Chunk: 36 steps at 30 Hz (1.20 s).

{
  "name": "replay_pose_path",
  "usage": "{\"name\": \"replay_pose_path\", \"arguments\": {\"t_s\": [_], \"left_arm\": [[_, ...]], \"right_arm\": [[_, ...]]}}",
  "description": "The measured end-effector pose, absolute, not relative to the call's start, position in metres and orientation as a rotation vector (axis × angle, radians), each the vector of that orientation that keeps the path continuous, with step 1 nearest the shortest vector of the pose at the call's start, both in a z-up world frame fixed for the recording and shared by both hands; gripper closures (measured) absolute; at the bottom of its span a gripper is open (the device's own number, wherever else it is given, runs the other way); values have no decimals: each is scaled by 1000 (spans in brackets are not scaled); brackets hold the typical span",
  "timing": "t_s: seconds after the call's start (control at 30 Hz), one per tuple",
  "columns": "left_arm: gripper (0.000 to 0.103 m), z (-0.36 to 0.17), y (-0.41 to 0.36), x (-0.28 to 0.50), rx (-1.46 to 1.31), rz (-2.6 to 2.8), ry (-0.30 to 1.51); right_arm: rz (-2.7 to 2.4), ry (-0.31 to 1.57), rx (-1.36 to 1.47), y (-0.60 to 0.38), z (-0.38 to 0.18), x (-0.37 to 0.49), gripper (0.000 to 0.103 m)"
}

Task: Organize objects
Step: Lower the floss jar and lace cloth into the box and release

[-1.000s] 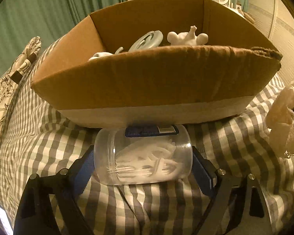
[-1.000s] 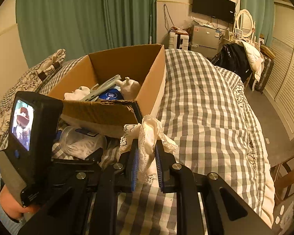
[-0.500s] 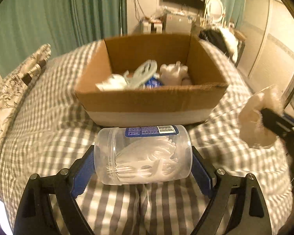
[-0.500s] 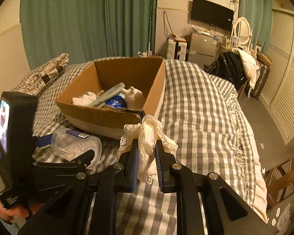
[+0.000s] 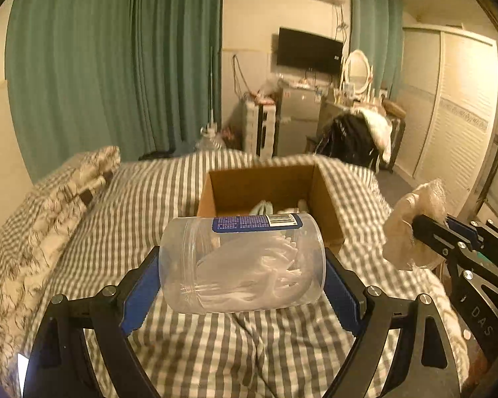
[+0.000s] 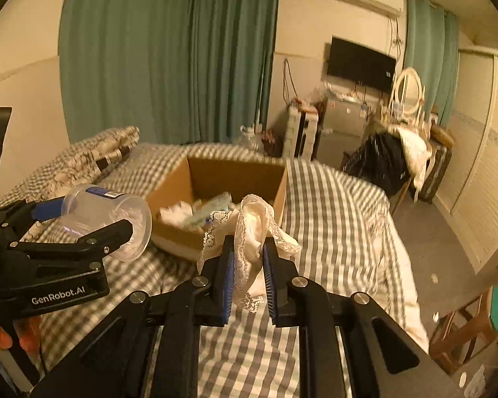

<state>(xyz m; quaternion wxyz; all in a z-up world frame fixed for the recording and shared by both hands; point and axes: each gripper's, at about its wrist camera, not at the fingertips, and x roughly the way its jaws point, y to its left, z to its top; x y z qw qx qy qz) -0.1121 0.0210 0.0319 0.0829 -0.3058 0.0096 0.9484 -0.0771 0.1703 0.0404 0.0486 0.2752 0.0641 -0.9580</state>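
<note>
My left gripper (image 5: 242, 272) is shut on a clear plastic jar (image 5: 242, 262) of white floss picks, held sideways above the bed; it also shows in the right wrist view (image 6: 106, 222). My right gripper (image 6: 247, 258) is shut on a cream lace cloth (image 6: 252, 229), seen in the left wrist view (image 5: 411, 229) at the right. An open cardboard box (image 5: 325, 199) sits on the checked bed beyond both grippers, with several white and pale blue items inside (image 6: 196, 214).
A patterned pillow (image 5: 49, 205) lies at the bed's left. Green curtains (image 5: 123, 66) hang behind. A TV, fridge and dressing table (image 6: 405, 99) stand at the far wall. A wooden chair (image 6: 464, 328) is on the floor at the right of the bed.
Both grippers rose and pulled back from the box with their loads. The box now looks smaller and farther, and more of the room shows.
</note>
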Motion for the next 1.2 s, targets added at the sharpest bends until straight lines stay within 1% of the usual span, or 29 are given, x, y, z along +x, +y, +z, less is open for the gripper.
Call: {"name": "replay_pose_path", "arguments": {"t_s": [0.27, 0.5, 0.7, 0.9, 1.2], "left_arm": [[12, 72, 18, -145, -789, 2877, 36], [12, 73, 26, -194, -789, 2886, 69], [12, 51, 32, -238, -825, 2863, 110], [12, 7, 37, -281, -938, 2825, 84], [12, -43, 41, -307, -1041, 2757, 96]], "right_arm": [[-2915, 245, 699, 154, 86, -105, 88], [-2907, 222, 695, 156, 94, -161, 88], [-2876, 206, 750, 155, 75, -215, 88], [-2853, 157, 828, 163, 45, -266, 88], [-2809, 110, 936, 171, -6, -318, 88]]}}
